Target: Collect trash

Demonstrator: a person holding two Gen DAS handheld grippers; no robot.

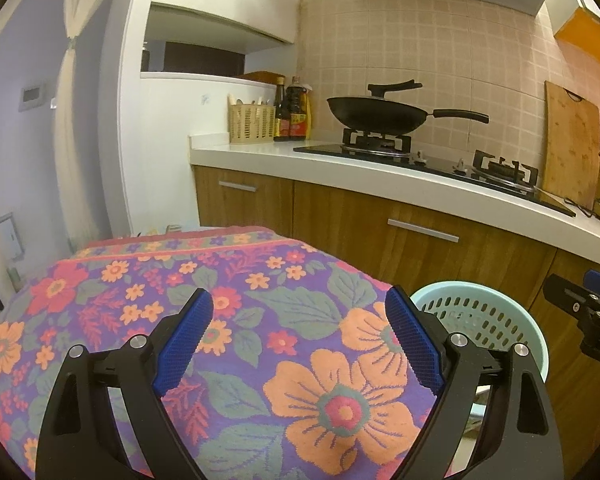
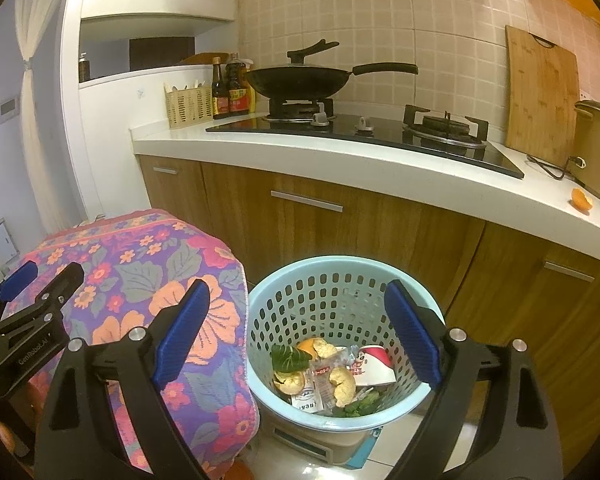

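While both grippers hang over the kitchen floor in front of the wooden cabinets (image 2: 340, 232), the pale blue perforated basket (image 2: 342, 280) serves as the landmark for everything else. The right gripper (image 2: 296, 326) sits above it with its blue-padded jaws spread wide and nothing between them; through the gap one looks straight down into the basket. The trash (image 2: 332, 376) lies at the bottom of that basket, below and ahead of the right gripper's fingertips and clear of both pads: orange peel pieces, a green leaf, crumpled clear wrappers and a red and white paper cup. The basket stands on a light-coloured box or stool whose make I cannot tell.

Just left of the basket, touching or nearly touching its rim, is a surface draped in a purple cloth with orange flowers (image 1: 260, 320). The left gripper (image 1: 300, 304) hovers over that cloth, jaws also wide apart and empty, its right finger near the basket's rim (image 1: 540, 320). In the right wrist view the left gripper appears well to the left of the basket, beyond the cloth.

Behind and above the basket runs a white countertop (image 2: 300, 160) with a black gas hob, a black wok (image 2: 300, 78) on the burner, sauce bottles, a wicker utensil holder and a wooden cutting board (image 2: 540, 92) leaning on the tiled wall. One more orange peel piece (image 2: 581, 199) lies on the countertop, up and to the right of the basket, well apart from both grippers.
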